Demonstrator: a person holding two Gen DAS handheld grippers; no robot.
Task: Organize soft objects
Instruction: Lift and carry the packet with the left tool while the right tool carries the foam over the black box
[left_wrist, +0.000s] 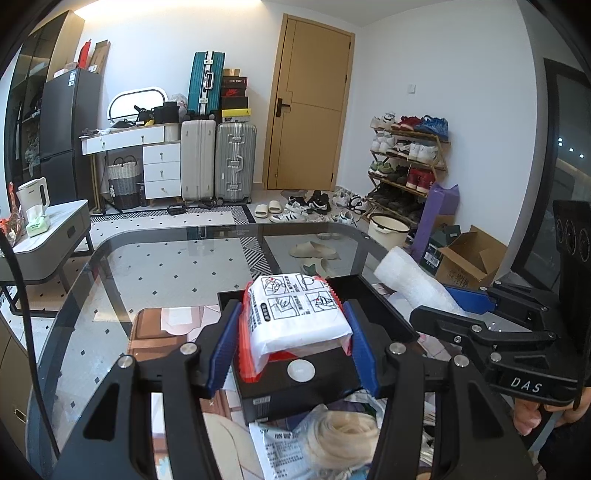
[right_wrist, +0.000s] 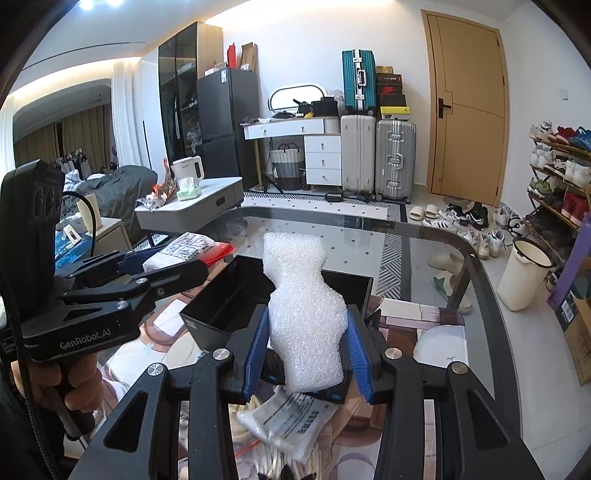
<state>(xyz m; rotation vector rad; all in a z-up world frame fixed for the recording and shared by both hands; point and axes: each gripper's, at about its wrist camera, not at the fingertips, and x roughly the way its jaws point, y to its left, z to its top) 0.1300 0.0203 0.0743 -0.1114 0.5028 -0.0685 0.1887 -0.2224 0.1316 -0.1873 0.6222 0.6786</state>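
My left gripper (left_wrist: 293, 341) is shut on a white and red printed soft packet (left_wrist: 297, 314), held above a black open box (left_wrist: 373, 306) on the glass table (left_wrist: 155, 266). My right gripper (right_wrist: 308, 350) is shut on a white foam wrap piece (right_wrist: 304, 310), also over the black box (right_wrist: 229, 299). In the left wrist view the foam wrap (left_wrist: 413, 284) and the right gripper (left_wrist: 476, 306) show at the right. In the right wrist view the packet (right_wrist: 192, 247) and the left gripper (right_wrist: 147, 273) appear at the left. A clear printed bag (right_wrist: 291, 421) and a pale coiled bundle (left_wrist: 340, 432) lie below.
A patterned mat (left_wrist: 166, 328) covers part of the table. Beyond stand a grey side table (left_wrist: 55, 236) with a kettle, suitcases (left_wrist: 236, 166), a shoe rack (left_wrist: 406, 162), a white bucket (right_wrist: 524, 273) and a cardboard box (left_wrist: 465, 258). A hand (right_wrist: 66, 380) grips the left handle.
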